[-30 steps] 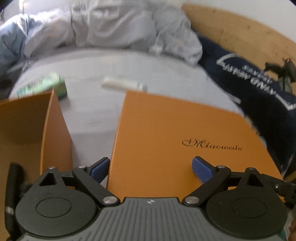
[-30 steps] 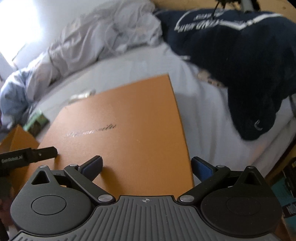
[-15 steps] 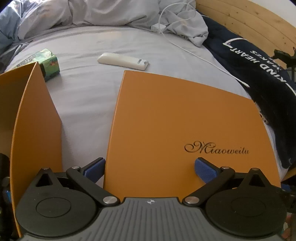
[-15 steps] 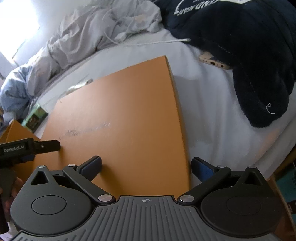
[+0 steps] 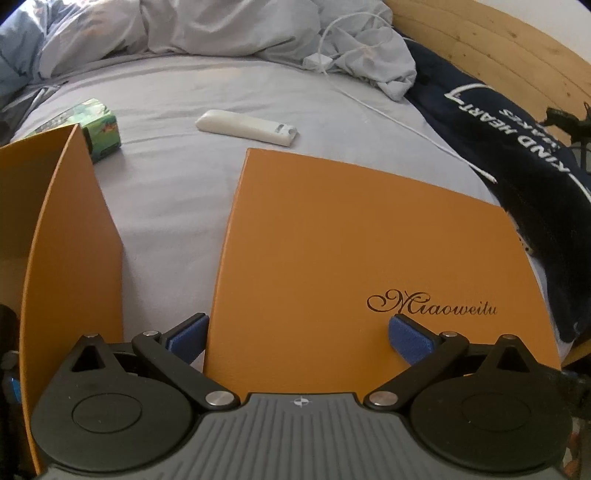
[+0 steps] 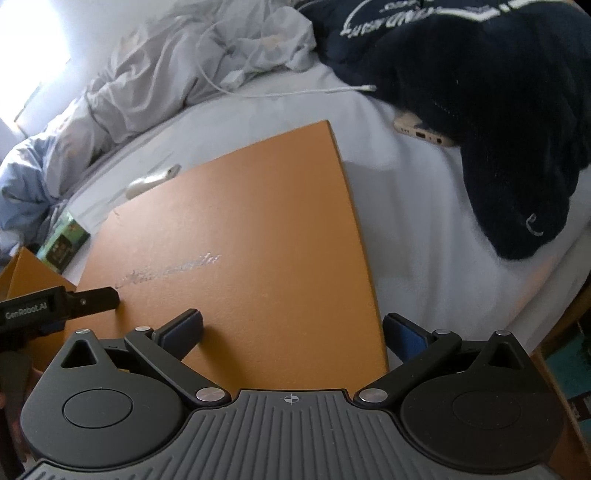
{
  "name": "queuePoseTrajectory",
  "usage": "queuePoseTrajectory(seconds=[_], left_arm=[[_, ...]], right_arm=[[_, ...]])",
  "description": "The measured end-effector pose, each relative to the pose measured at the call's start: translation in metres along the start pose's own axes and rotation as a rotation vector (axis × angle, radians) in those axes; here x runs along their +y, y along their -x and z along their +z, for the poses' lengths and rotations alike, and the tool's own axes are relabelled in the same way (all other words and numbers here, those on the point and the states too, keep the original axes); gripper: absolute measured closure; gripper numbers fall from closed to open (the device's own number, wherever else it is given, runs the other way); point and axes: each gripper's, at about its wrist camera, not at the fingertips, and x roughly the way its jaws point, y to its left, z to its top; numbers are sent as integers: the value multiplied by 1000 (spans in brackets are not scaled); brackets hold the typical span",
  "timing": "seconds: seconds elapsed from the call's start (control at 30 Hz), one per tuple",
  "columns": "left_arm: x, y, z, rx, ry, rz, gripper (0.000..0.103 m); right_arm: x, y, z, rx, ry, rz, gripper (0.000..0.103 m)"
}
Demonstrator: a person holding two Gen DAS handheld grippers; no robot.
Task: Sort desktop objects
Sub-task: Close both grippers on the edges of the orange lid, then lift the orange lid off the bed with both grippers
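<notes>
An orange box lid with "Miaoweitu" lettering lies flat on the bed; it also shows in the right wrist view. My left gripper is open over the lid's near left edge. My right gripper is open over its near right edge. The open orange box stands to the left. A white remote and a green carton lie beyond on the sheet. A phone lies half under the dark garment.
A dark blue garment lies along the right side, also in the right wrist view. A white cable runs across the sheet. Crumpled grey bedding lies at the back. A wooden headboard is far right.
Both views have steadied and pitched down slightly, showing more of the bed beyond the lid. The phone has come into the right wrist view. Both grippers stay open.
</notes>
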Motion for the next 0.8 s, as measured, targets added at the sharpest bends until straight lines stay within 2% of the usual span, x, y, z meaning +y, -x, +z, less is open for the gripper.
queuePoseTrajectory(seconds=[0.3, 0.47, 0.7, 0.8], left_arm=[[-4, 22, 13, -62, -4, -8, 0], [-4, 35, 18, -83, 5, -29, 0], [-5, 28, 12, -48, -36, -5, 0], [-7, 16, 12, 14, -36, 16, 0]], right_arm=[[11, 24, 12, -75, -4, 5, 0], [11, 24, 14, -68, 5, 8, 0], [11, 24, 16, -57, 18, 12, 0], [11, 24, 17, -53, 23, 14, 0]])
